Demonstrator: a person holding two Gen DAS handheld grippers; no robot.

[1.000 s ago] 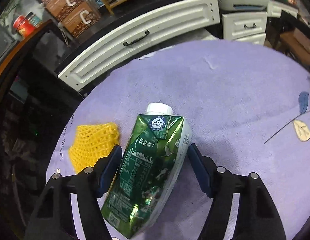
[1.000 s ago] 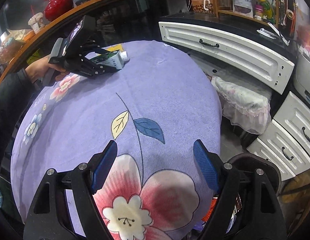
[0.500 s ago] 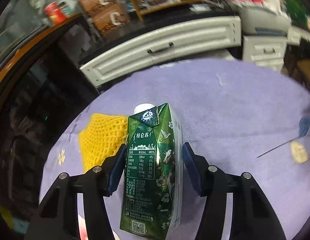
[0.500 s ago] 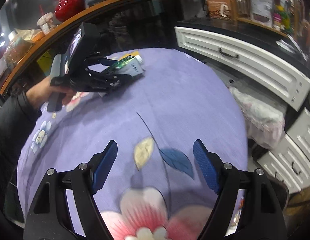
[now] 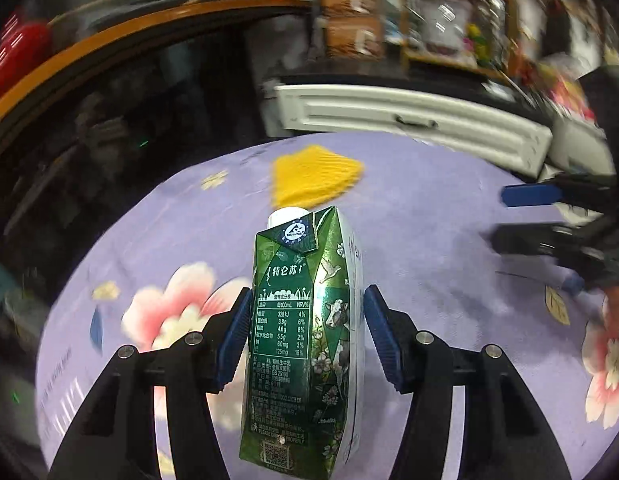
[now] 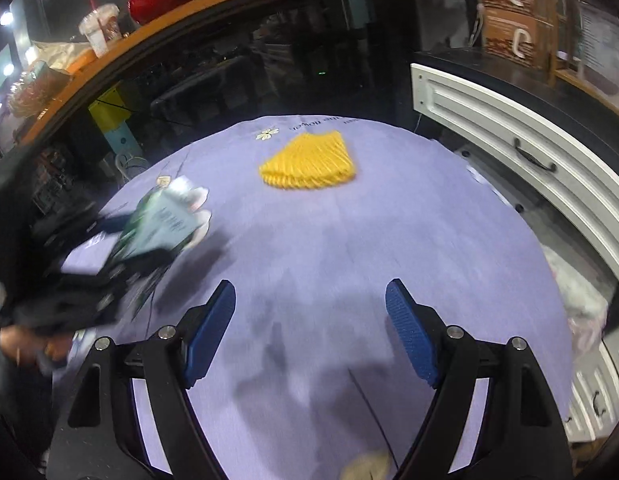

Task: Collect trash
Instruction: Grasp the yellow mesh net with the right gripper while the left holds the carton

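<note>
A round counter [image 6: 389,240] was covered in soft lilac floral cloth. A glossy green carton [image 5: 305,332] was pinched by the left gripper [image 5: 305,340]; the right gripper's [image 6: 309,332] fingers were spread, empty.

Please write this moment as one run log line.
left gripper: holds green milk carton | right gripper: open, empty | yellow foam net: on table

In my right view, motion blur smears the carton [image 6: 161,220] at 9 o'clock. In my left view, shelf goods [image 5: 449,20] at 1 o'clock are unreadable.
</note>
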